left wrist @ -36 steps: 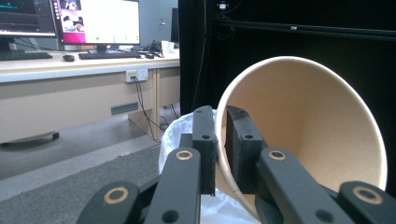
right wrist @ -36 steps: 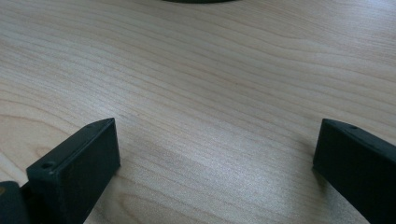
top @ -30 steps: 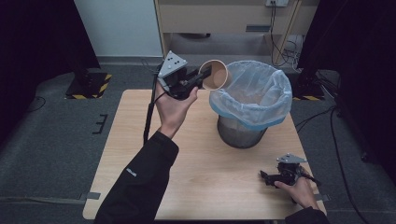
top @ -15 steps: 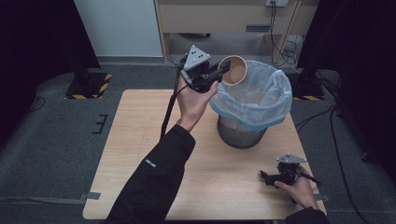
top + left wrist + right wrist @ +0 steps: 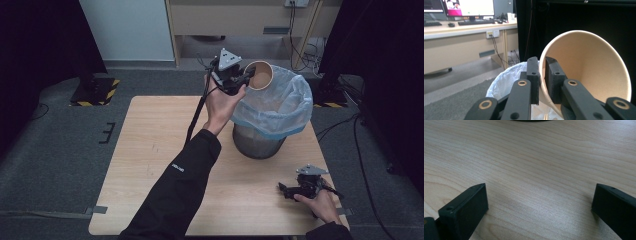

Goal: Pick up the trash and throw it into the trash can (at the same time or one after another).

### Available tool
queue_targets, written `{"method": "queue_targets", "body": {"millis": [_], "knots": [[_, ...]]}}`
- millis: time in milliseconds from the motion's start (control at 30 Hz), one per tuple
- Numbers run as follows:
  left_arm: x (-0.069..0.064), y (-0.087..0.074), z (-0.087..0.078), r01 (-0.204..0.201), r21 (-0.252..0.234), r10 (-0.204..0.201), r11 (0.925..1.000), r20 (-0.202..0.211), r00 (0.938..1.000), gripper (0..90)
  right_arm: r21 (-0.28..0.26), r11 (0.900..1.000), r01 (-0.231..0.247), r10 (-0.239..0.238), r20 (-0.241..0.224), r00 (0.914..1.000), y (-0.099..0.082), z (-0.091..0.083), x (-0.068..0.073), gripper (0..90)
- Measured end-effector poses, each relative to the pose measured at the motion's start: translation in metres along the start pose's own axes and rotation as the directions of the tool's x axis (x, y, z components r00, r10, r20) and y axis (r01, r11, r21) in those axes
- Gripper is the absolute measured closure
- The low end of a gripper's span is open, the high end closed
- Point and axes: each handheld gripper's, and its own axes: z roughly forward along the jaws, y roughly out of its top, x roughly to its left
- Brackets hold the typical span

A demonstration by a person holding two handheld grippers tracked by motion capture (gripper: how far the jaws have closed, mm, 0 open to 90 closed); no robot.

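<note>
While our left gripper [image 5: 246, 78] pinches the paper cup's [image 5: 261, 74] wall between its near-closed jaws, we hold the cup tilted above the back rim of the lined bin [image 5: 272, 117]. Carrying looks done; dropping it in remains. Our right gripper [image 5: 286, 190] rests wide and empty on the table [image 5: 150, 165].

Tan paper cup [image 5: 262, 74], tilted, above bin [image 5: 272, 107]

Tan paper cup [image 5: 261, 75], pale blue bin liner [image 5: 280, 107], light wood table [image 5: 150, 165].
</note>
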Motion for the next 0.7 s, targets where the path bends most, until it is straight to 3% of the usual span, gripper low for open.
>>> {"method": "queue_targets", "body": {"millis": [133, 267, 433, 467, 500, 600, 700], "knots": [[0.004, -0.006, 0.006, 0.001, 0.007, -0.001, 1.0000, 0.017, 0.9999, 64.1, 0.000, 1.0000, 0.000, 0.000, 0.000, 1.0000, 0.000, 0.000, 0.000, 0.7], [0.007, -0.012, -0.004, 0.013, -0.007, -0.013, 0.9999, 0.046, 0.9989, 53.9, -0.003, 1.0000, -0.002, 0.002, 0.001, 1.0000, 0.000, 0.000, 0.000, 0.7], [0.013, -0.018, -0.027, -0.014, -0.002, 0.014, 0.9999, 0.022, 0.9997, 37.6, -0.003, 1.0000, -0.002, 0.002, 0.001, 1.0000, 0.000, 0.000, 0.000, 0.7], [0.018, -0.023, -0.041, -0.019, 0.006, 0.018, 0.9998, 0.018, 0.9997, 35.8, -0.003, 1.0000, -0.002, 0.002, 0.001, 1.0000, 0.000, 0.000, 0.000, 0.7], [0.018, -0.023, -0.041, -0.019, 0.006, 0.018, 0.9998, 0.018, 0.9997, 34.1, -0.003, 1.0000, -0.002, 0.002, 0.001, 1.0000, 0.000, 0.000, 0.000, 0.7], [0.027, -0.040, -0.069, 0.004, 0.044, -0.003, 0.9990, -0.003, 1.0000, 26.7, -0.002, 1.0000, 0.000, 0.000, 0.000, 1.0000, 0.000, 0.000, 0.000, 0.7], [0.031, -0.050, -0.080, 0.009, 0.063, -0.008, 0.9980, -0.011, 0.9999, 23.8, 0.000, 1.0000, -0.003, 0.003, 0.000, 1.0000, 0.000, 0.000, 0.000, 0.7]]}}
